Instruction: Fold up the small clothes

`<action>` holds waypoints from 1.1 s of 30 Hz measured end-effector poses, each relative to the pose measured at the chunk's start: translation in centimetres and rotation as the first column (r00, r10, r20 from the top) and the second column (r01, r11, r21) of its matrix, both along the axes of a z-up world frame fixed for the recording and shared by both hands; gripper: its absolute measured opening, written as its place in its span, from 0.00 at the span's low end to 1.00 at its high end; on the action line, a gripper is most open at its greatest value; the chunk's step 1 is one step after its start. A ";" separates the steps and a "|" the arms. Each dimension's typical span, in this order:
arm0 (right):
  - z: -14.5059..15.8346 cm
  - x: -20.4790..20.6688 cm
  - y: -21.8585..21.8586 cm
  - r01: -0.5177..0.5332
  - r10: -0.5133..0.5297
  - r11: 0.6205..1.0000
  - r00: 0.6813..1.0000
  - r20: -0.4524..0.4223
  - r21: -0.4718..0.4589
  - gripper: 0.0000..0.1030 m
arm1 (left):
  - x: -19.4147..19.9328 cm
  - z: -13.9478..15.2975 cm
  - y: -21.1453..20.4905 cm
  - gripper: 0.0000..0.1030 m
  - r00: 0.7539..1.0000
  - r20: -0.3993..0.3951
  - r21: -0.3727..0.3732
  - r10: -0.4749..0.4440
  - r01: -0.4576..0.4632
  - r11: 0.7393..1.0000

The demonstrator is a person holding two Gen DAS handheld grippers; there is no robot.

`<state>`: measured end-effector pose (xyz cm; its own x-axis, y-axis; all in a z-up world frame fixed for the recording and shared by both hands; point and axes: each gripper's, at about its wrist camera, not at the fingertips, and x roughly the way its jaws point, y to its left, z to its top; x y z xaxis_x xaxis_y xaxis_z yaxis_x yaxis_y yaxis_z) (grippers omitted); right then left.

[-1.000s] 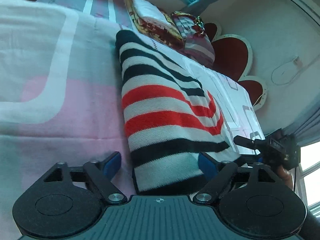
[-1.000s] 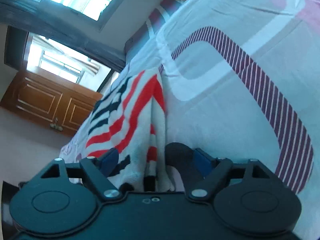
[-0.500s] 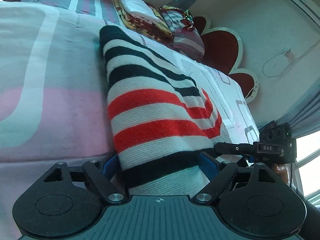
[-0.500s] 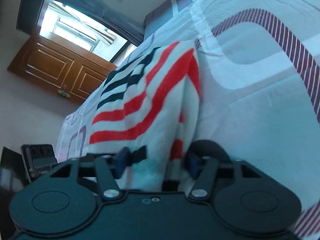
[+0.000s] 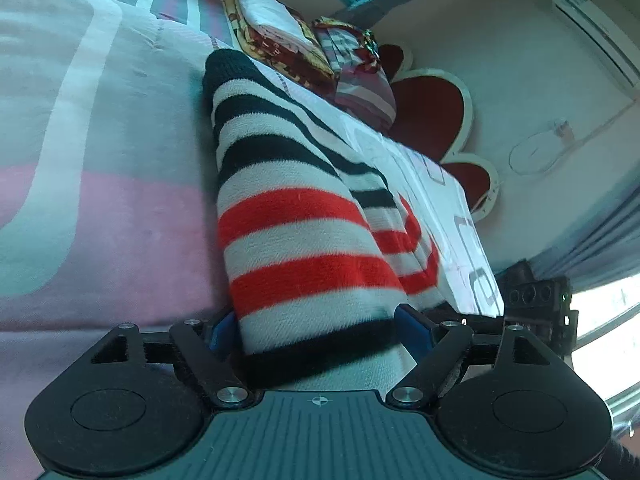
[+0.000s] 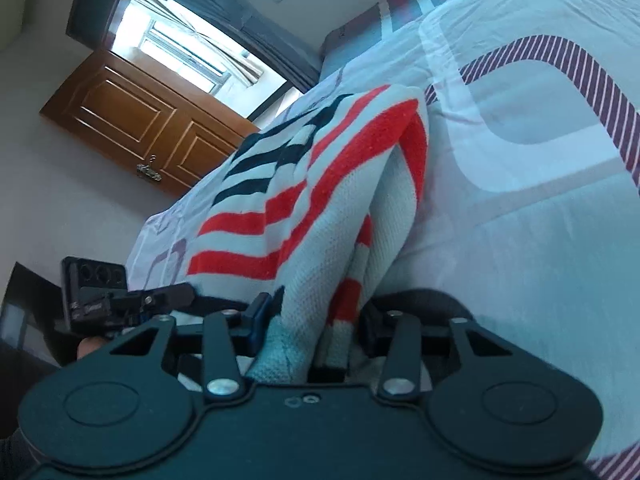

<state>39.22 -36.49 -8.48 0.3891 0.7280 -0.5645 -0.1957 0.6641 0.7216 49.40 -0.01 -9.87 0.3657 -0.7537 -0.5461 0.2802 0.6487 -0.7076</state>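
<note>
A small knit sweater [image 5: 288, 216] with black, white and red stripes lies folded lengthwise on the bed. Its near end sits between the fingers of my left gripper [image 5: 320, 330], whose jaws stand wide around the thick cloth. In the right wrist view the sweater [image 6: 312, 200] is lifted into a fold, and my right gripper [image 6: 316, 316] is shut on its near edge. The left gripper's body [image 6: 120, 300] shows at the lower left there, and the right gripper's body [image 5: 536, 300] shows at the right of the left wrist view.
The bed sheet [image 5: 100, 200] is pink, grey and white with curved bands. Folded blankets and pillows [image 5: 304, 48] are stacked at the head, before a red headboard [image 5: 432, 116]. A wooden door [image 6: 140, 124] and a window [image 6: 180, 52] stand beyond the bed.
Both grippers have moved forward onto the sweater's near end. The right jaws have narrowed onto the cloth, and the edge has risen into a fold.
</note>
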 end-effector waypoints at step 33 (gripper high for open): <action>10.0 -4.2 4.7 0.101 -0.068 0.987 0.965 0.253 -0.123 0.33 | -6.6 13.2 -0.6 0.53 0.951 0.306 0.224 -0.055 -0.016 0.975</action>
